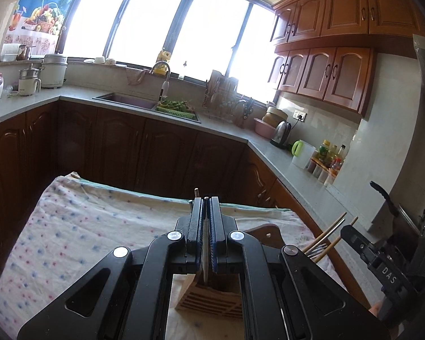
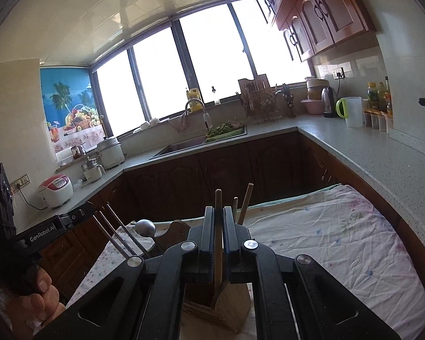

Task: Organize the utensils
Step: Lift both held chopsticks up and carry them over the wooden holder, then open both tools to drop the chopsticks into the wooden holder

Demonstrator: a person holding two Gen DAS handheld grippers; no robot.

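Here the desk (image 1: 79,221) fills the lower part of both views, spread with a dotted cloth, probably to keep the utensils from sliding or knocking on a hard top. On it, right under my two grippers, stands the wooden utensil holder (image 2: 226,308), a slotted block with open wells at the top, which I take to be where everything belongs. Some pieces are already upright in it: a few wooden chopsticks (image 2: 245,202) rise behind my right gripper, and a metal spoon (image 2: 145,228) with thin metal sticks beside it leans out toward the left, bowl up so the handle sits down in the well. My right gripper (image 2: 218,212) has its jaws pressed onto a wooden utensil handle (image 2: 218,198), which runs between them with its lower end reaching down to the holder's opening; I hold it near upright, I judge, so it can slide straight into a well without catching the rim. My left gripper (image 1: 206,201) has its jaws likewise pinched on a thin pale stick (image 1: 205,257), most likely a chopstick, whose lower tip hangs just over the block as seen through the gripper's frame. Whether either tip is already inside a well I cannot tell. Both pieces look close to being seated, and the risk I see is the two grippers crowding each other over one small opening.
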